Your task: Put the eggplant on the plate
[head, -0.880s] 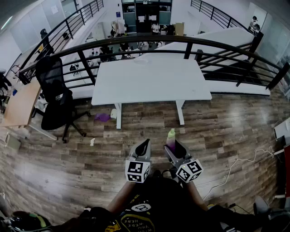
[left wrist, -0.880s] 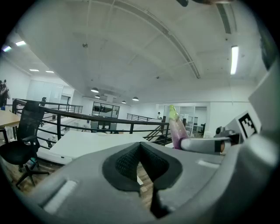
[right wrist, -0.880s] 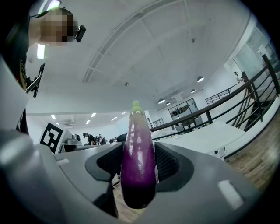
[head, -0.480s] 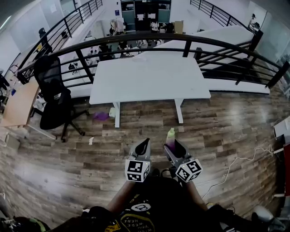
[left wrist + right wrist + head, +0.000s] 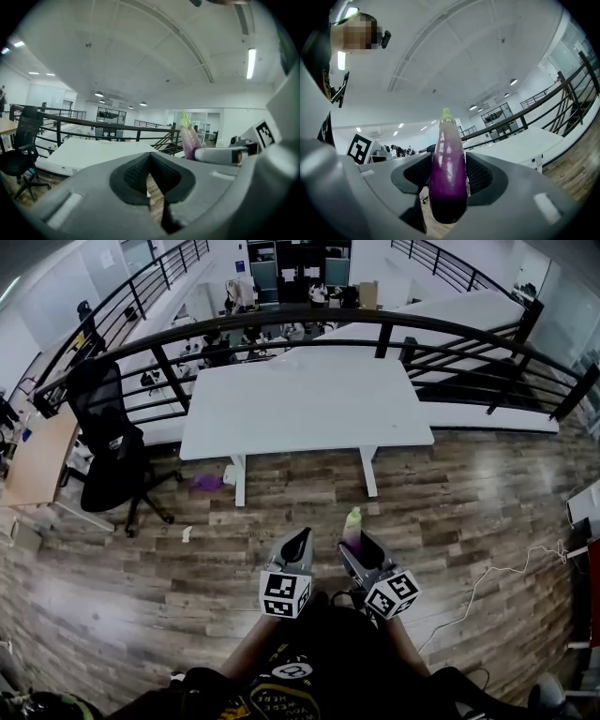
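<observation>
The long, shiny purple eggplant [image 5: 449, 178] with the little green tip is standing up in the right tongs [image 5: 361, 545]. The two dark pads are squeezing it, one on each side. Its green tip is poking up above them. So picking up is done.

The eggplant is well away from the big white desk [image 5: 309, 399]. It is being held on the near side of the desk, over the brown wooden floor [image 5: 469, 521].

The left tongs [image 5: 298, 545] are hanging just beside the right tongs, also on the near side of the desk. They are closed together, and nothing is sitting between them.

The eggplant is not on a plate yet. I cannot find a plate for sure. In the left gripper view, a small pale flat round thing [image 5: 103, 141] is lying on the far part of the desk. It may be the plate, but it is too small to tell.

So I think the carrying is left to do. The eggplant needs to go over to the desk. Then it needs to go down on the plate, and the right tongs need to let it go.
</observation>
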Available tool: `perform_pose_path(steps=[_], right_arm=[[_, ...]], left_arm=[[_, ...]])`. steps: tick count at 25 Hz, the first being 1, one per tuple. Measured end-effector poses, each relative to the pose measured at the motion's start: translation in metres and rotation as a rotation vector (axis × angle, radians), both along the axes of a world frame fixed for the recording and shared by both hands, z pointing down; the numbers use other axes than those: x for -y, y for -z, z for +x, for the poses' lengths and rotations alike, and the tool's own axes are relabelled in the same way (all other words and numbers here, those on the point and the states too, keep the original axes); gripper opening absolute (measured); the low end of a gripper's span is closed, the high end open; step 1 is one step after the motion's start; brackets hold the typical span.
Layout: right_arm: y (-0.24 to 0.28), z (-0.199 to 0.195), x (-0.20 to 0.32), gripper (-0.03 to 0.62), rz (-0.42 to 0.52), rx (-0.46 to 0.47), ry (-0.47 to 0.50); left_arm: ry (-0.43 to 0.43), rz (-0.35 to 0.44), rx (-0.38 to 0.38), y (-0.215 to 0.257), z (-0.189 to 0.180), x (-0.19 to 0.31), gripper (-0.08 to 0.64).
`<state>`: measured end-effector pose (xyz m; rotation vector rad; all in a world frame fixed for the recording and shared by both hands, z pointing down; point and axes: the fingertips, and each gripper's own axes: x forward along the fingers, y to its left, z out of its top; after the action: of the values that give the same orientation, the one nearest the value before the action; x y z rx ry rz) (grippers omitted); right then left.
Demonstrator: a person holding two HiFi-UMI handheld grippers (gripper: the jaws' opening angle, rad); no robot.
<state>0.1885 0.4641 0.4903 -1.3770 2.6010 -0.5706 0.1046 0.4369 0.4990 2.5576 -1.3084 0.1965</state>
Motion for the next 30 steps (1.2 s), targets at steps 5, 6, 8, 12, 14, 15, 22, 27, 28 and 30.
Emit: perform_pose_path(steps=[5,6,8,12,14,15,22,27,28,30], right_arm=[[-0.01,0.004,0.007,0.225,-0.01,0.006,0.04],[-0.012,0.003,0.009,0.225,-0.015,0.009,0.051],[-0.015,0.0,0.016,0.225,-0.025,0.014,0.07],[-0.021,-0.008,0.039,0.225,-0.051,0.025,0.086],[-0.024,-0.012,0.057,0.225,-0.058,0.02,0.092],[-0.025,-0.014,0.067,0.225,-0.061,0.015,0.093],[-0.018,-0.045,0.155,0.225,-0.05,-0.018,0.089],[-0.002,-0.081,0.216,0.227,-0.012,-0.042,0.077],[0.001,-0.085,0.226,0.225,-0.006,-0.047,0.07],[0.006,-0.093,0.244,0.225,0.008,-0.06,0.057]], left_arm=[[0.028,-0.008,0.013,-0.011,0.006,0.003,0.005],[0.036,-0.012,0.018,-0.013,0.005,0.003,0.005],[0.05,-0.022,0.03,-0.017,0.001,0.007,0.005],[0.069,-0.047,0.038,-0.025,-0.011,0.029,0.005],[0.071,-0.059,0.034,-0.028,-0.015,0.046,0.005],[0.07,-0.064,0.031,-0.03,-0.017,0.056,0.005],[0.064,-0.042,0.017,-0.022,-0.05,0.143,0.005],[0.052,-0.018,-0.004,-0.012,-0.081,0.206,0.005],[0.043,-0.012,-0.008,-0.009,-0.085,0.217,0.005],[0.021,-0.002,-0.015,-0.005,-0.091,0.234,0.005]])
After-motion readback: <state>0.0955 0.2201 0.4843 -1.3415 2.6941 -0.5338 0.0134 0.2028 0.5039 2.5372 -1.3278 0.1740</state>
